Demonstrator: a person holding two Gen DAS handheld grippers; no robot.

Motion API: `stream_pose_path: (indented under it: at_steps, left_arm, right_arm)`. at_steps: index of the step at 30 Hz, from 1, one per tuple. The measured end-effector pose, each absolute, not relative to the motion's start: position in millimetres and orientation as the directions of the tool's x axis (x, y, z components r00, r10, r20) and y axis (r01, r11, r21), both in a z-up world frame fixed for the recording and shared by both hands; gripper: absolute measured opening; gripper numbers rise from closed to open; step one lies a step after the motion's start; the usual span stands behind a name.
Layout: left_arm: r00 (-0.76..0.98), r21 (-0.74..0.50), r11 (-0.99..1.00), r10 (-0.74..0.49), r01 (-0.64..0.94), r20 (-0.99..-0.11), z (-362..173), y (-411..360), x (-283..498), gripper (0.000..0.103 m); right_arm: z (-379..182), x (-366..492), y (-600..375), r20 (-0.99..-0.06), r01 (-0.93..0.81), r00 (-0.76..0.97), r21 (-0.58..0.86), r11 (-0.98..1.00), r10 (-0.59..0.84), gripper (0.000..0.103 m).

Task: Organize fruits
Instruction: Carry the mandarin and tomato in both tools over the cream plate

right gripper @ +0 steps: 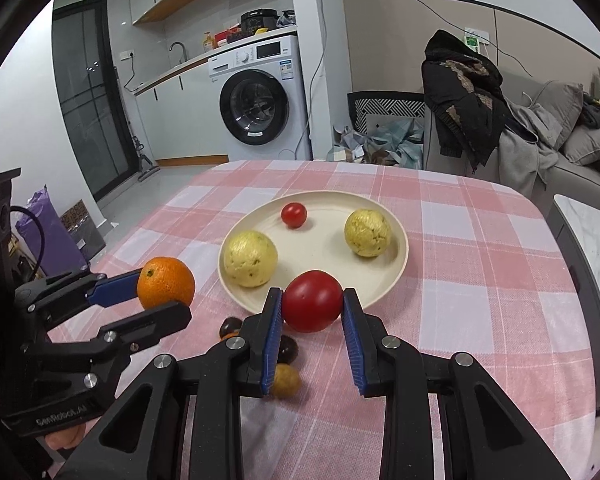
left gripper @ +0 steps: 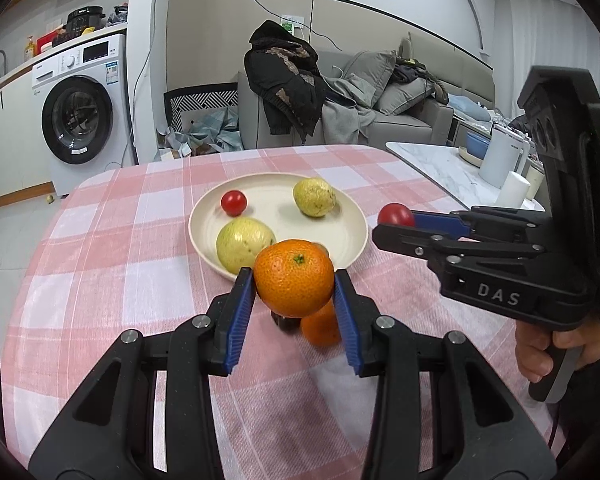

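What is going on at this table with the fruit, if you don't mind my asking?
A person is sorting fruit with a hand-held tool in each hand. The left tool grips an orange, and the right tool grips a red tomato, both held near the plate's front edge. The plate already holds two yellow-green fruits and a small tomato. A few small fruits lie on the checked cloth.

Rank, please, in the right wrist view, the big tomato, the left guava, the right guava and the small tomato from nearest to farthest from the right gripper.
1. Big tomato, between the right gripper's pads.
2. Left guava, plate's near left.
3. Right guava, plate's right.
4. Small tomato, plate's far side.
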State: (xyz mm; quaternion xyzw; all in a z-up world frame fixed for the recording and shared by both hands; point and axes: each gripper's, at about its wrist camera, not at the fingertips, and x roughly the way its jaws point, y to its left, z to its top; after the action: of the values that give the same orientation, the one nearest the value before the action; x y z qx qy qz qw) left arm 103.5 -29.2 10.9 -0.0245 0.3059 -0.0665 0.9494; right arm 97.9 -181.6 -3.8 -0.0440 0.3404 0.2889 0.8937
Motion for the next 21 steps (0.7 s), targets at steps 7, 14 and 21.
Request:
stream_pose_path:
  at_steps: [7, 14, 21]
  left_arm:
    - [0.804, -0.082, 0.991, -0.132, 0.104, -0.579, 17, -31, 123, 0.037]
    - [0.793, -0.085, 0.993, -0.112, 0.076, -0.598, 13, -25, 146, 0.037]
    - [0.766, -0.066, 0.996, -0.089, 0.06, -0.636, -6, -21, 166, 0.037]
  right_arm:
    - [5, 119, -179, -0.629, -0.511, 0.616, 0.14, 0.848, 0.475, 0.03]
    - [-1, 135, -181, -0.637, -0.491, 0.611, 0.161, 0.856, 0.47, 0.03]
    - [-19, 142, -179, -0.666, -0.481, 0.601, 0.141, 0.865, 0.442, 0.03]
